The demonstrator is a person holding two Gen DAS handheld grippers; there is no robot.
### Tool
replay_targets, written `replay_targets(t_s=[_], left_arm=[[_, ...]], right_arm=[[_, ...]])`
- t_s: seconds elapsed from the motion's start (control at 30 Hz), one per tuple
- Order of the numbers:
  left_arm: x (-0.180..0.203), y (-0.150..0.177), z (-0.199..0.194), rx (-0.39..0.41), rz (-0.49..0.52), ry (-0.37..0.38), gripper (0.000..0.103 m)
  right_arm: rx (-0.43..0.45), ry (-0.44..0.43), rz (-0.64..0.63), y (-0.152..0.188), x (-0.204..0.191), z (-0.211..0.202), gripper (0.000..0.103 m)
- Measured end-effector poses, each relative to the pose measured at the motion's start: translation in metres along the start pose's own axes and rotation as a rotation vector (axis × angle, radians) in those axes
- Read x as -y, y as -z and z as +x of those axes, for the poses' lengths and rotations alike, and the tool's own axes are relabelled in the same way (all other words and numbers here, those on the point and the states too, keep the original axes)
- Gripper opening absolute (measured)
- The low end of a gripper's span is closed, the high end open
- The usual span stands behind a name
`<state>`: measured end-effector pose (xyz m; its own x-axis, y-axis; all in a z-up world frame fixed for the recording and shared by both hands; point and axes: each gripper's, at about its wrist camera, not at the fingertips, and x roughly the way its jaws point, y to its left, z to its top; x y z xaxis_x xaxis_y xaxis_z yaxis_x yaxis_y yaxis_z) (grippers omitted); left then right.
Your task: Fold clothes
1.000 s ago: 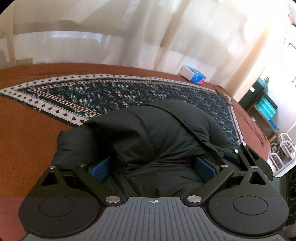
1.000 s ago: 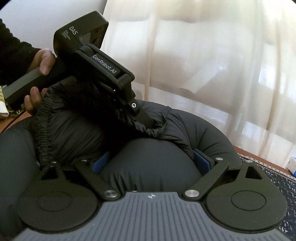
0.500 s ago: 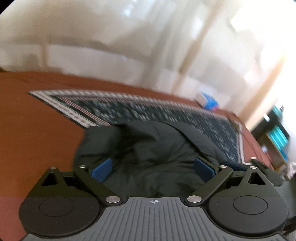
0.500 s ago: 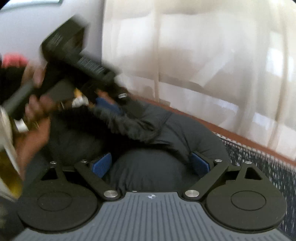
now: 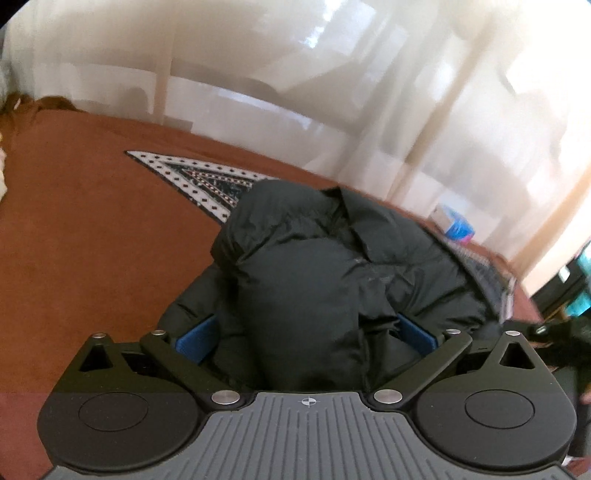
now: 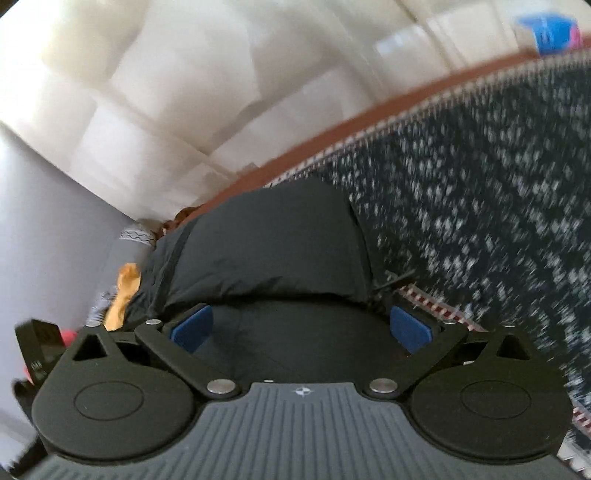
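A black puffer jacket lies bunched on the patterned rug over the rust-brown cover. My left gripper has its blue pads spread wide with a thick fold of the jacket bulging between them. My right gripper likewise has its blue pads wide apart with the jacket pressed between them. Fingertips are hidden in the fabric in both views. The left gripper's body shows at the right wrist view's lower left edge.
White curtains hang behind the bed. A blue and white box sits at the far edge; it also shows in the right wrist view. An orange cloth and grey patterned fabric lie at the left. Shelving stands at the right.
Both grippers have swung with the jacket: the left view has turned so the jacket sits higher and right, and the right view has rolled toward the rug. The left gripper has left the right view's centre.
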<state>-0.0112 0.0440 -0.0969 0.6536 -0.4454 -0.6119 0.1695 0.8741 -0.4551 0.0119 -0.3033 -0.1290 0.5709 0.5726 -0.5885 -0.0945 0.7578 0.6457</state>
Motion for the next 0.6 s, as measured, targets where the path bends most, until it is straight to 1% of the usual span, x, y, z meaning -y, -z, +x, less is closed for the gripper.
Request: replay_targets(t_s=[0.07, 0.2, 0.3, 0.4, 0.5, 0.6], left_arm=[[-0.007, -0.001, 0.0, -0.011, -0.034, 0.021, 0.103], [-0.02, 0.006, 0.014, -0.069, -0.051, 0.051, 0.102], [-0.032, 0.014, 0.025, -0.102, -0.091, 0.107, 0.103], [-0.04, 0.021, 0.035, -0.111, -0.113, 0.139, 0.103], [-0.048, 0.028, 0.045, -0.11, -0.157, 0.165, 0.103], [-0.053, 0.032, 0.055, -0.095, -0.2, 0.174, 0.103]], right_arm=[[-0.029, -0.028, 0.064, 0.004, 0.007, -0.001, 0.102], [-0.082, -0.066, 0.1, 0.0, 0.016, 0.006, 0.103], [-0.148, -0.098, 0.134, 0.001, 0.027, 0.013, 0.103], [-0.194, -0.122, 0.201, 0.007, 0.039, 0.023, 0.103], [-0.212, -0.148, 0.238, 0.016, 0.046, 0.031, 0.103], [-0.197, -0.177, 0.27, 0.024, 0.051, 0.042, 0.103]])
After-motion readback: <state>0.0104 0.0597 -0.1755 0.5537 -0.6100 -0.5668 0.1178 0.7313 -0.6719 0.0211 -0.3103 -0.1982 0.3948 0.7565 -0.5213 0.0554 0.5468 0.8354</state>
